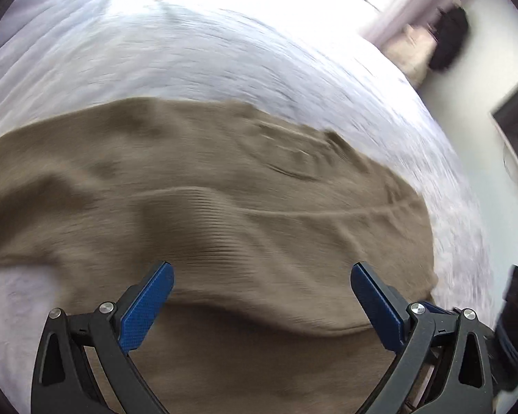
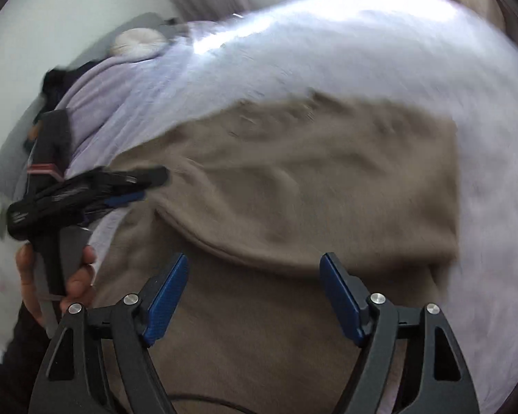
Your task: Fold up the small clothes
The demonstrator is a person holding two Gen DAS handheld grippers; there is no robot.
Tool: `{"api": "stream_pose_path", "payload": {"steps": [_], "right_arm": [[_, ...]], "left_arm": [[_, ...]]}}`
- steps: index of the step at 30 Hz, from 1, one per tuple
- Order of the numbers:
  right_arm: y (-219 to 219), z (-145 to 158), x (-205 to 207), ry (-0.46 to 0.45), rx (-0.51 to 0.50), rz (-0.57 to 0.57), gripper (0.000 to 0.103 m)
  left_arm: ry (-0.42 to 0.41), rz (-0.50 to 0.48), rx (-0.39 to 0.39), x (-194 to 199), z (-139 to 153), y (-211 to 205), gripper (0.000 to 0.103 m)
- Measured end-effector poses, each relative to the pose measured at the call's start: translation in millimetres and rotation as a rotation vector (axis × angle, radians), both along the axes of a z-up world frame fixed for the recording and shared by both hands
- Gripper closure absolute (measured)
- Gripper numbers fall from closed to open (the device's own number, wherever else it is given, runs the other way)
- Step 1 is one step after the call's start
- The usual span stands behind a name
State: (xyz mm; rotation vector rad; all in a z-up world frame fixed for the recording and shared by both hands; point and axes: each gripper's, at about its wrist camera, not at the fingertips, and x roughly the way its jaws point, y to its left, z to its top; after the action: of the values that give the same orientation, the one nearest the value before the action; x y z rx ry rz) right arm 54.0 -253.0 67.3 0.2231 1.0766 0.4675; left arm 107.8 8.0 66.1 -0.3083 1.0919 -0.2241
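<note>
A pale lilac bedsheet point(image 1: 190, 55) covers the bed, blurred in both views. A tan ribbed garment point(image 1: 224, 189) lies spread on the sheet, with 1 layer folded over so a rounded edge crosses its near part. The left gripper point(image 1: 261, 276) hangs over the garment's near edge, its 2 blue pads wide apart and holding nothing. The right gripper point(image 2: 253, 269) hangs over the same fold, fingers likewise spread and empty. A hand point(image 2: 57, 276) grips the left gripper's handle beside the garment.
</note>
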Motion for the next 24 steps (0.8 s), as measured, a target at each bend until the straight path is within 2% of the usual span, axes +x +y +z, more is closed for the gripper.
{"api": "stream_pose_path", "payload": {"steps": [2, 3, 4, 6, 8, 11, 13, 15, 17, 18, 19, 20, 22, 24], "right_arm": [[-35.6, -19.2, -5.1, 0.015, -0.172, -0.110, 0.028], [-52.0, -24.5, -10.6, -0.001, -0.285, -0.166, 0.028], [-69.1, -27.3, -17.7, -0.014, -0.347, -0.214, 0.028], [-97.8, -20.8, -31.8, -0.008, -0.217, -0.230, 0.028], [-104.3, -2.6, -42.8, -0.062, -0.178, -0.223, 0.026], [-80.0, 29.9, -48.8, -0.200, -0.128, -0.092, 0.024], [-54.5, 37.1, -39.1, -0.234, -0.078, 0.022, 0.023], [-32.6, 32.5, -19.5, -0.252, -0.099, 0.064, 0.023], [-19.4, 15.1, 14.4, -0.207, -0.116, 0.043, 0.023], [-20.8, -0.7, 36.2, -0.149, -0.139, 0.012, 0.023], [-25.4, -13.9, 49.4, -0.093, -0.216, -0.050, 0.024], [-28.6, -26.1, 57.2, -0.052, -0.295, -0.103, 0.024], [-32.4, -22.6, 52.4, -0.078, -0.275, -0.111, 0.024], [-29.0, -8.1, 37.3, -0.117, -0.244, -0.096, 0.023]], "left_arm": [[0.021, -0.005, 0.072, 7.1, -10.8, -14.4, 0.000], [0.038, 0.000, 0.118, 11.5, -18.6, -18.1, 0.000], [0.059, 0.004, 0.148, 15.8, -27.7, -18.4, 0.000], [0.097, 0.019, 0.184, 20.4, -40.8, -14.6, 0.000], [0.093, 0.037, 0.188, 20.1, -38.2, -11.0, 0.000], [0.042, 0.081, 0.121, 18.7, -20.3, -5.6, 0.000], [0.025, 0.082, 0.157, 21.2, -18.0, -9.4, 0.000], [0.065, 0.053, 0.265, 29.8, -33.4, -16.5, 0.000], [0.102, 0.066, 0.323, 34.5, -54.1, -6.6, 0.000], [0.099, 0.080, 0.290, 34.3, -58.2, 3.8, 0.000], [0.096, 0.098, 0.233, 30.7, -54.7, 16.1, 0.000], [0.086, 0.136, 0.217, 25.4, -46.7, 27.0, 0.000], [0.037, 0.191, 0.241, 12.2, -29.8, 42.5, 0.000], [-0.015, 0.222, 0.210, -1.9, -16.6, 54.6, 0.000]]}}
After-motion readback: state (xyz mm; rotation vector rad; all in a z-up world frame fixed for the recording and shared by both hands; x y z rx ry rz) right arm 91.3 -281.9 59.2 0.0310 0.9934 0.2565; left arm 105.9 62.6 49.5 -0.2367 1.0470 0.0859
